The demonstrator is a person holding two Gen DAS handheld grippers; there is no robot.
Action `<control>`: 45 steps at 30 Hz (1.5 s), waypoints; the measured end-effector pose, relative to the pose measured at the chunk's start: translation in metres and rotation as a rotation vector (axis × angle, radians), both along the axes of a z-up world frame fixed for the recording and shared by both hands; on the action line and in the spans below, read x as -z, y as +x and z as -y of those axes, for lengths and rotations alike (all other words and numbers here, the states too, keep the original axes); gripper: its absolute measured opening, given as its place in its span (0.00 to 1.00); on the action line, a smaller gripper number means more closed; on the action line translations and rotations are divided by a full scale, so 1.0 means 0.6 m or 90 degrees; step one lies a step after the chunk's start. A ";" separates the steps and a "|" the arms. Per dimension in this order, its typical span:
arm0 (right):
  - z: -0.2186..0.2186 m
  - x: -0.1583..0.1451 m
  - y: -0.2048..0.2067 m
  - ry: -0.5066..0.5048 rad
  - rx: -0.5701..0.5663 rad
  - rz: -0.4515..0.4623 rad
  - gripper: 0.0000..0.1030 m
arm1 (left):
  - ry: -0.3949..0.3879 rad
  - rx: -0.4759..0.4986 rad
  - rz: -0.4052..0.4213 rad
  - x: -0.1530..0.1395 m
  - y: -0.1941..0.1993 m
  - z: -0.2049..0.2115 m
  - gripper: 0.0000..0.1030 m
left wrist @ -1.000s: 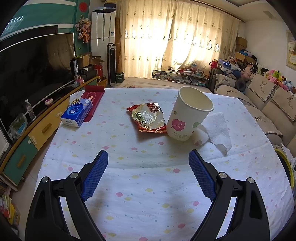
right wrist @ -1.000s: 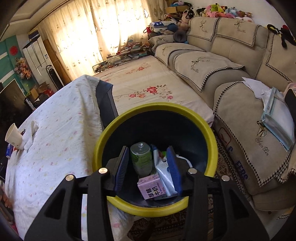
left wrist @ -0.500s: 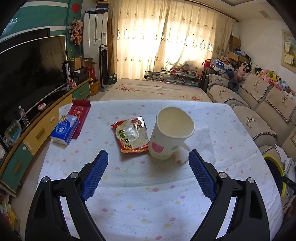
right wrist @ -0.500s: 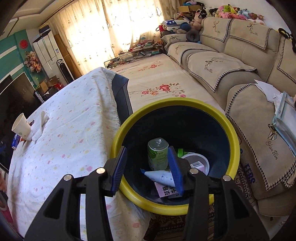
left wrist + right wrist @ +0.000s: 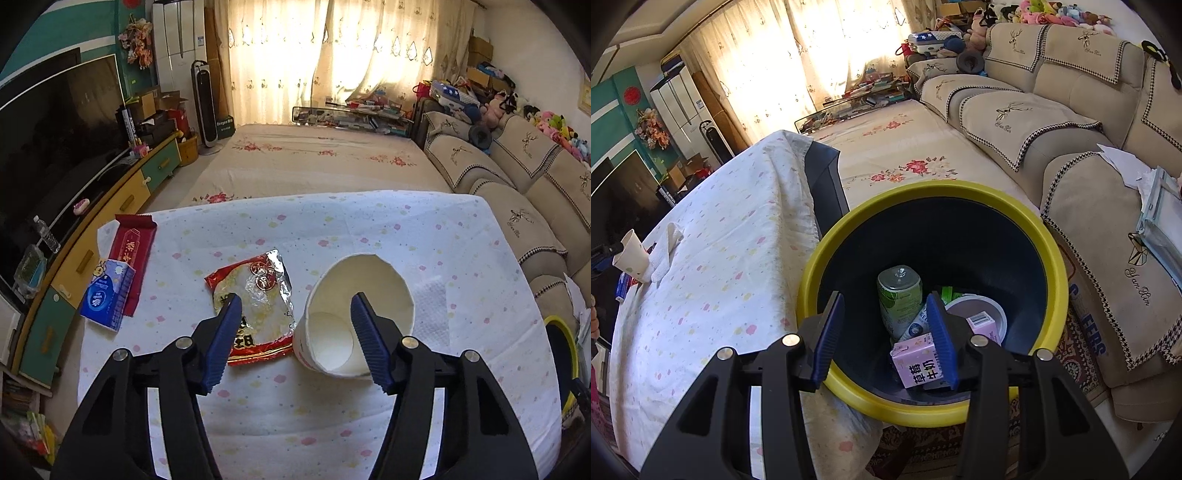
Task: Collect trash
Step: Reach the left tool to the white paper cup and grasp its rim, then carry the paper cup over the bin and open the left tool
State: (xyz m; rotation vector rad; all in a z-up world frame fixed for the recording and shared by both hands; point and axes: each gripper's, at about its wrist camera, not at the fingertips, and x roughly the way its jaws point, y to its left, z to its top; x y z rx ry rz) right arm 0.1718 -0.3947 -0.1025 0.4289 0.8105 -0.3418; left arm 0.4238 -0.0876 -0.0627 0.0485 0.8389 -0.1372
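A white paper cup (image 5: 356, 314) stands on the spotted tablecloth (image 5: 332, 413), tilted toward me. A red foil snack wrapper (image 5: 255, 306) lies to its left and a white napkin (image 5: 432, 310) to its right. My left gripper (image 5: 295, 339) is open just above them; its right finger reaches over the cup's rim, its left finger is over the wrapper. My right gripper (image 5: 886, 339) is open and empty above a yellow-rimmed bin (image 5: 1049, 258) holding a green can (image 5: 899, 295), pink cartons (image 5: 916, 362) and a tub. The cup also shows in the right wrist view (image 5: 629, 254).
A blue tissue pack (image 5: 107, 295) and a red packet (image 5: 131, 243) lie at the table's left edge. A TV cabinet (image 5: 85, 243) runs along the left. A sofa (image 5: 1071, 122) stands right of the bin, with papers (image 5: 1160, 218) on its arm.
My left gripper has moved forward and down over the cup and wrapper, with its fingers closer together. My right gripper has let a white tube fall into the bin and opened wider.
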 end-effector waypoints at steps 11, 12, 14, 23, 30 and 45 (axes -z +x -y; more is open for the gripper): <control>0.006 0.012 0.003 0.010 0.000 -0.011 0.44 | 0.019 0.020 -0.008 0.027 0.026 0.020 0.10; 0.006 0.013 0.003 0.011 -0.001 -0.011 0.44 | 0.022 0.023 -0.004 0.026 0.023 0.021 0.09; 0.006 0.013 0.002 0.012 -0.002 -0.012 0.44 | 0.027 0.029 0.006 0.021 0.016 0.024 0.08; 0.006 0.011 -0.005 0.019 -0.005 0.000 0.44 | 0.030 0.041 0.050 -0.040 -0.060 0.024 0.08; 0.014 -0.002 -0.022 0.021 0.000 0.021 0.44 | 0.013 0.100 0.077 -0.097 -0.145 0.080 0.08; 0.109 -0.019 -0.129 0.030 0.083 0.076 0.46 | -0.040 0.366 0.030 -0.098 -0.275 0.449 0.08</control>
